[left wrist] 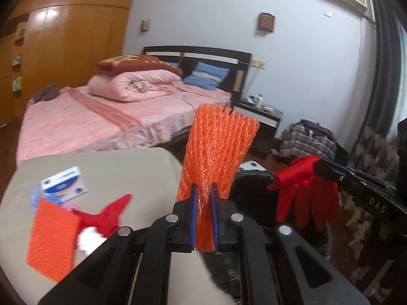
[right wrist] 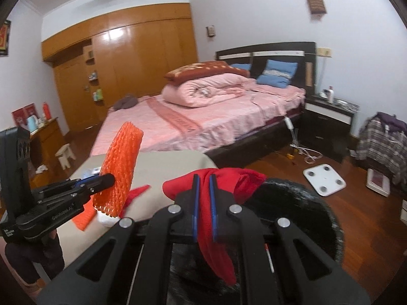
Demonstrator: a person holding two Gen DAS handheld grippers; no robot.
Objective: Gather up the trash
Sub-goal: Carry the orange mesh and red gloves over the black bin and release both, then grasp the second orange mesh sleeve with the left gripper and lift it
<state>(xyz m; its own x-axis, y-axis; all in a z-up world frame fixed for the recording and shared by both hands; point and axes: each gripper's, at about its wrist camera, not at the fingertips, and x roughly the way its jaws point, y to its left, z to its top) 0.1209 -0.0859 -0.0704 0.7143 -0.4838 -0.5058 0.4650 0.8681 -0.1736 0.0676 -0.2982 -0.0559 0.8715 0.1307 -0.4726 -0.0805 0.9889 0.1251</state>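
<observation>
Here, my left gripper [left wrist: 203, 200] is clamped on an orange foam net [left wrist: 216, 147], blue pads pinching its lower part so the rest fans upward past the fingertips. My right gripper [right wrist: 204, 198] is closed tight on a red glove [right wrist: 216, 185]; the cloth bunches above the pads and one end hangs down between the fingers. In the left view the glove's fingers dangle from that right gripper off to the side (plainly clear of the table). Below and ahead of the right gripper sits a black bin [right wrist: 300, 203], its dark round rim just beside the glove. To the left lies a beige table [left wrist: 114, 167] with more trash on it: a second orange net [left wrist: 51, 239], a red scrap [left wrist: 106, 216], a white crumpled wad [left wrist: 87, 239] and a small blue and white box [left wrist: 63, 183]. Beyond the table stands a bed [right wrist: 203, 124] with pink covers, a nightstand [right wrist: 328, 119] beside it, and a white scale [right wrist: 324, 176] on the wooden floor [right wrist: 356, 216].
</observation>
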